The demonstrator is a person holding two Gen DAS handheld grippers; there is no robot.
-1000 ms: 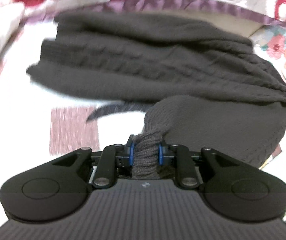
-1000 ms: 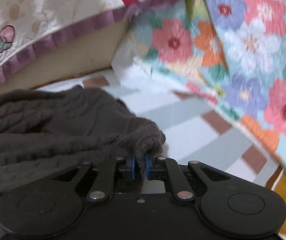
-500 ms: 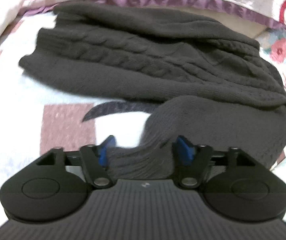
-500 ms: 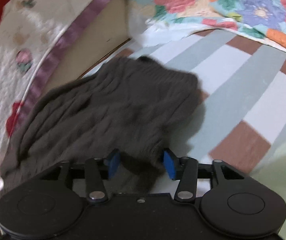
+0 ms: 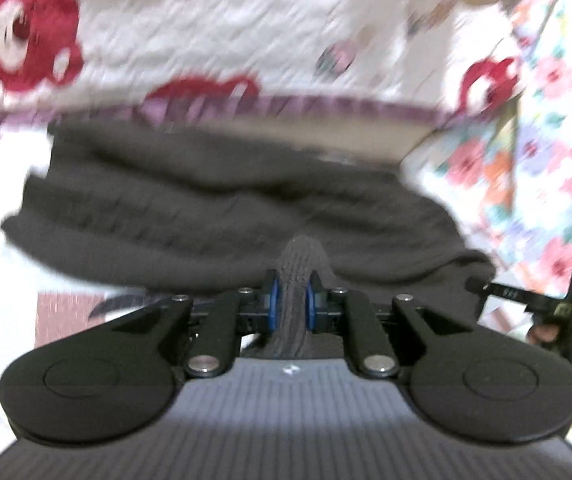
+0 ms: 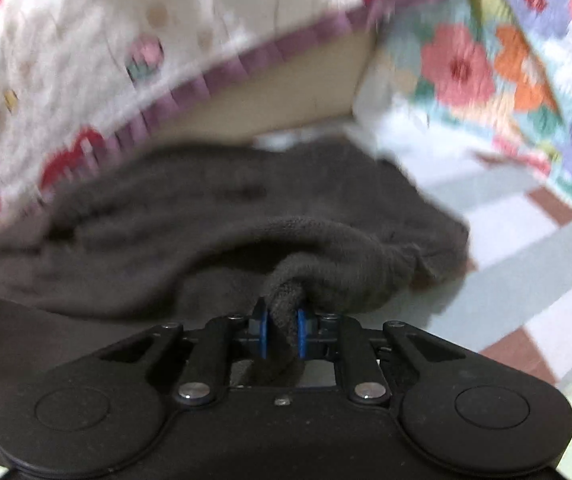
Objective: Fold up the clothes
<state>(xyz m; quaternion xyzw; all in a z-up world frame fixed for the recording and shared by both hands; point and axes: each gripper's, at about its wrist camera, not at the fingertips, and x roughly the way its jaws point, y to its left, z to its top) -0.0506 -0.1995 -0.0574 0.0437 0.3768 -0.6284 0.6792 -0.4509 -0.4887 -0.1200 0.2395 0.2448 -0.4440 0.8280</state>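
Observation:
A dark brown cable-knit sweater (image 5: 214,216) lies bunched on a checked bedsheet; it also fills the right wrist view (image 6: 206,232). My left gripper (image 5: 291,300) is shut on a fold of its near edge. My right gripper (image 6: 282,330) is shut on a rolled edge of the sweater at its right end. The right gripper's tip shows at the right edge of the left wrist view (image 5: 566,300). Both views are blurred by motion.
A white quilt with red bears and a purple border (image 5: 206,40) lies behind the sweater. A flowered quilt (image 6: 526,60) rises at the right. The checked sheet (image 6: 526,280) shows to the right of the sweater.
Both grippers held the sweater a second ago, opened half a second ago, and are now shut on new folds of it. Both views have tilted up toward the quilts.

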